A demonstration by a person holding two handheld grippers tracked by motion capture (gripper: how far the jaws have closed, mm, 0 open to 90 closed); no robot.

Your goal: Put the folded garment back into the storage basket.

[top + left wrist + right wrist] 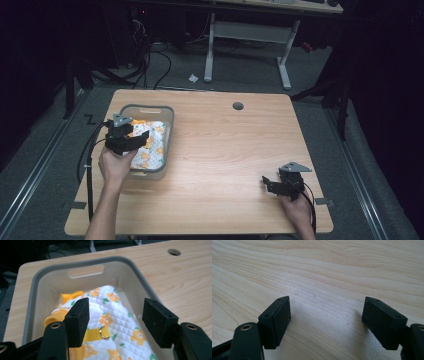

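Note:
A grey plastic bin (169, 114) (140, 272) stands on the left part of the wooden table (230, 145). Inside it lies a white quilted cloth item with orange flowers (152, 145) (117, 320), with a yellow strap and a metal ring (103, 332). My left gripper (131, 138) (116, 320) hovers over the bin, open, jaws wide apart above the cloth and holding nothing. My right gripper (269, 182) (325, 317) rests low over bare wood near the table's front right, open and empty.
A dark round cable hole (238, 106) (174, 251) sits near the table's far edge. Beyond the table stands a white-legged desk (250, 35), with cables on the floor (150, 60). Bare wood spreads between the two grippers.

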